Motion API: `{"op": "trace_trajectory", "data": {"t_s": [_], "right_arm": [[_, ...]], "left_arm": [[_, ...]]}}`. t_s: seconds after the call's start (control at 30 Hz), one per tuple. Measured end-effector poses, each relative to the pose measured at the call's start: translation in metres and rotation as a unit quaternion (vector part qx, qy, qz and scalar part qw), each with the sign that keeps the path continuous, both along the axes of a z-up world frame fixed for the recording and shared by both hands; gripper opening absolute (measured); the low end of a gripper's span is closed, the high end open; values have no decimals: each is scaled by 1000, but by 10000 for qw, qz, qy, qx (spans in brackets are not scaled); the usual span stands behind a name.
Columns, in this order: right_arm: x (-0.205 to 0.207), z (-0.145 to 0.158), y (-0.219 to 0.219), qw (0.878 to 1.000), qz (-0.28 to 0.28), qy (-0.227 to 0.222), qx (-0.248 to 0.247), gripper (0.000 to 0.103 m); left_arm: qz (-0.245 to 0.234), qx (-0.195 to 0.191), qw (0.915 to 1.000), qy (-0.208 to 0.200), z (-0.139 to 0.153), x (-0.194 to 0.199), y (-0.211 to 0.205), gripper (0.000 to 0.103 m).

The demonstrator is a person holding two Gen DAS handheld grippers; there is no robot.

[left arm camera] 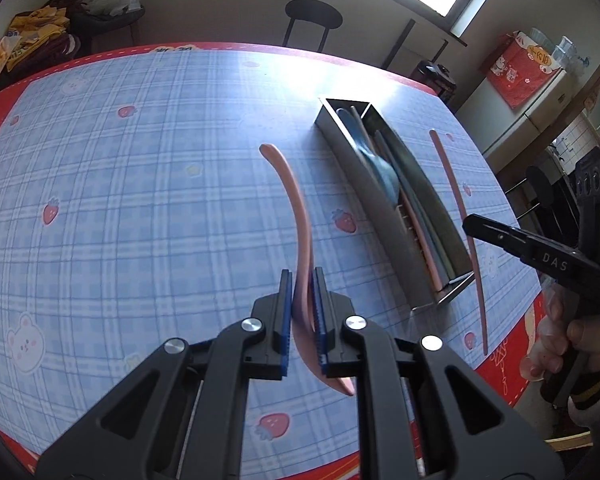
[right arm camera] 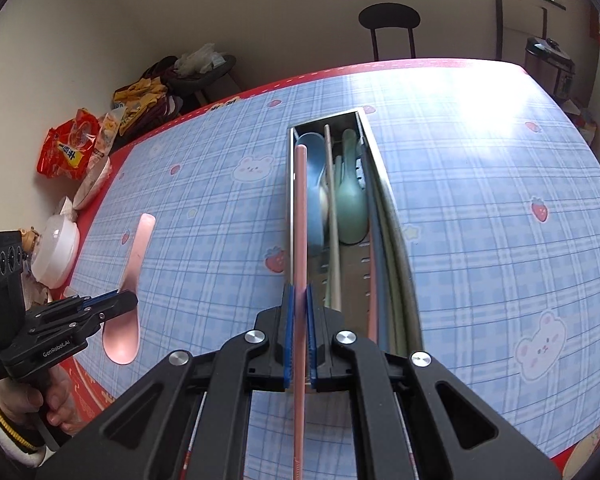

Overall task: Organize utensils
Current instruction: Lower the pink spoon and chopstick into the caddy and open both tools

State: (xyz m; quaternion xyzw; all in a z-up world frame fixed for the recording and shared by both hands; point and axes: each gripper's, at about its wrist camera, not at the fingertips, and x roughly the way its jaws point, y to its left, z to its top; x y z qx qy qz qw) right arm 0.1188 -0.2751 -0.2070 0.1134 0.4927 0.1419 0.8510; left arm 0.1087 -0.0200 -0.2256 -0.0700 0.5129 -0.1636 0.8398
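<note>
Right tongs [right arm camera: 299, 332] clamped on a pink chopstick [right arm camera: 300, 220], its long axis running straight ahead of the pads and over the left edge of the steel tray [right arm camera: 384, 200], tip reaching toward the tray's far end; probably a matter of lowering and releasing it lengthwise into the tray. Inside, ahead of these tongs: a blue spoon [right arm camera: 315, 184], a green spoon [right arm camera: 352, 200], a beige chopstick [right arm camera: 332, 220] and more sticks along the right wall, so little free width left and a real chance of the pink stick landing on the rim. Left tongs [left arm camera: 302, 312] closed on a pink spoon [left arm camera: 296, 208], handle curving away forward, bowl hanging back beneath the pads, held clear above the tabletop [left arm camera: 140, 180]. Tray well off to the right of the left tongs, its long axis slanting away; right tongs plainly the nearer of the two. Blue plaid cloth with strawberries and bears, red border, glare from a window at the far side. Beyond the tabletop: a black stool [right arm camera: 390, 20], snack bags [right arm camera: 70, 148], a white bowl [right arm camera: 58, 248] at the left edge.
</note>
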Motion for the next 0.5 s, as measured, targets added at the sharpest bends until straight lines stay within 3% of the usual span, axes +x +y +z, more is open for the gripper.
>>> {"op": "trace_trajectory", "data": {"t_s": [0.27, 0.5], "right_arm": [[45, 6, -23, 9998, -116, -149, -46, 6], [72, -7, -22, 9997, 51, -4, -244, 6]], "left_arm": [[-238, -345, 9989, 223, 4, 68, -69, 14], [-393, -359, 9978, 390, -14, 112, -106, 14]]}}
